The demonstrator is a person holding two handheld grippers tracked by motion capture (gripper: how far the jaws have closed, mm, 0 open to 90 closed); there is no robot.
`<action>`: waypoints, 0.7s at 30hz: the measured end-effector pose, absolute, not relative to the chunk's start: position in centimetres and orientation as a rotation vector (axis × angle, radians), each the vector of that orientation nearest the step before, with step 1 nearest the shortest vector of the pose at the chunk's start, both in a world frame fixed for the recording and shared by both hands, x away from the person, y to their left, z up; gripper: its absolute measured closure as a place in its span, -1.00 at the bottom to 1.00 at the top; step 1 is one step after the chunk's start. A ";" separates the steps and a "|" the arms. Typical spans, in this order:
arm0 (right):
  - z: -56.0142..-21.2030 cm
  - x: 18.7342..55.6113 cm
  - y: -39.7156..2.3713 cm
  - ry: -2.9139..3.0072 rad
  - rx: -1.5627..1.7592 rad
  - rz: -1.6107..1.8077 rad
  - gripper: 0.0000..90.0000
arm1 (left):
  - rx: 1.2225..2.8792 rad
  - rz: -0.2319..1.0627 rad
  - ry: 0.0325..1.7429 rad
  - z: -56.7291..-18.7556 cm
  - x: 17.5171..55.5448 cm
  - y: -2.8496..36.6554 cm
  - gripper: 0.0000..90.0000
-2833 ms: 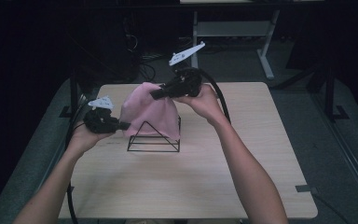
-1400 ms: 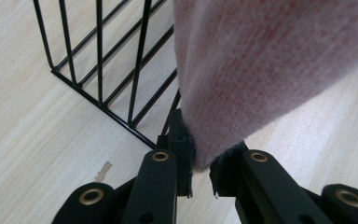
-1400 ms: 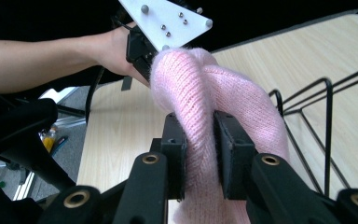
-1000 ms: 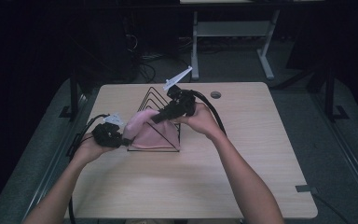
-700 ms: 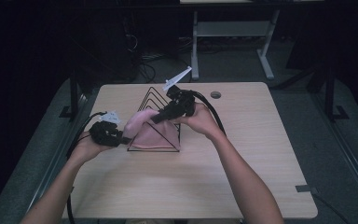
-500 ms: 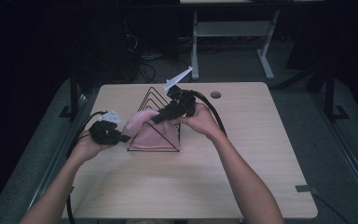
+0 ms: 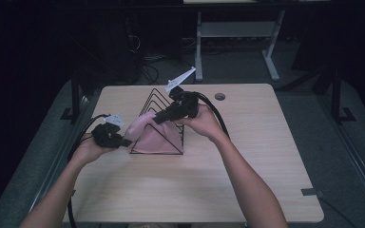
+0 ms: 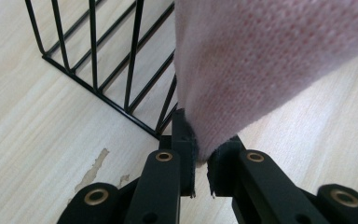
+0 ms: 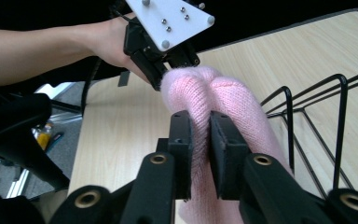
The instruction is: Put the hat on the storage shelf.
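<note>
The pink knit cloth (image 7: pixel 156 137) drapes over the black wire rack (image 7: pixel 159 102) on the table (image 7: pixel 247 171) — stretched between both tongs. The left gripper (image 8: pixel 200 161) pinches its lower edge; the right gripper (image 9: pixel 200 140) clamps a fold near the top — both have just tightened.

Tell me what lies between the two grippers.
The pink knitted cloth spans from the left gripper to the right gripper, both clamped on it, draped over the black wire rack; the high view shows this.
</note>
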State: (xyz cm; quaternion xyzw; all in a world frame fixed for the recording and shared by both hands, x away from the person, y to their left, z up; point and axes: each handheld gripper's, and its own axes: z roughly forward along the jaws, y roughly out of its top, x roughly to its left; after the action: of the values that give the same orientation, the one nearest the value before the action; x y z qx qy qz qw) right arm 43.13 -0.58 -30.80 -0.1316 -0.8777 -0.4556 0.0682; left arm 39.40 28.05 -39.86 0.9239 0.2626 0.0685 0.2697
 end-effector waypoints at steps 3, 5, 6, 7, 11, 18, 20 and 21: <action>-31.1 43.2 -0.2 -2.648 -0.399 -1.367 0.82 | 2.495 0.185 0.713 -40.1 39.5 28.0 0.84; -31.2 43.2 -0.1 -2.644 -0.397 -1.368 0.83 | 2.501 0.182 0.713 -40.2 39.6 28.0 0.84; -31.3 43.2 0.0 -2.643 -0.397 -1.364 0.83 | 2.500 0.183 0.714 -40.2 39.6 27.9 0.84; -31.3 43.3 -0.1 -2.642 -0.395 -1.363 0.83 | 2.502 0.179 0.716 -40.2 39.6 27.9 0.84; -31.3 43.3 -0.2 -2.638 -0.387 -1.367 0.79 | 2.499 0.181 0.713 -40.1 39.5 27.9 0.83; -31.1 42.9 -1.8 -2.627 -0.449 -1.425 0.28 | 2.476 0.187 0.713 -39.7 39.2 28.1 0.59; -31.1 42.9 -2.9 -2.632 -0.493 -1.445 0.20 | 2.469 0.187 0.712 -39.5 39.1 28.2 0.54; -31.2 43.0 -3.3 -2.633 -0.501 -1.445 0.16 | 2.459 0.179 0.721 -39.4 39.0 28.3 0.52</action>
State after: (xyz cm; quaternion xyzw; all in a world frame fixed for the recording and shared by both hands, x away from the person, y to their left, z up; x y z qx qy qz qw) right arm 42.97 -3.27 -31.15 -0.1642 -0.8637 -0.4740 0.0482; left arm 38.96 28.26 -39.40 0.9184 0.2691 0.0667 0.2823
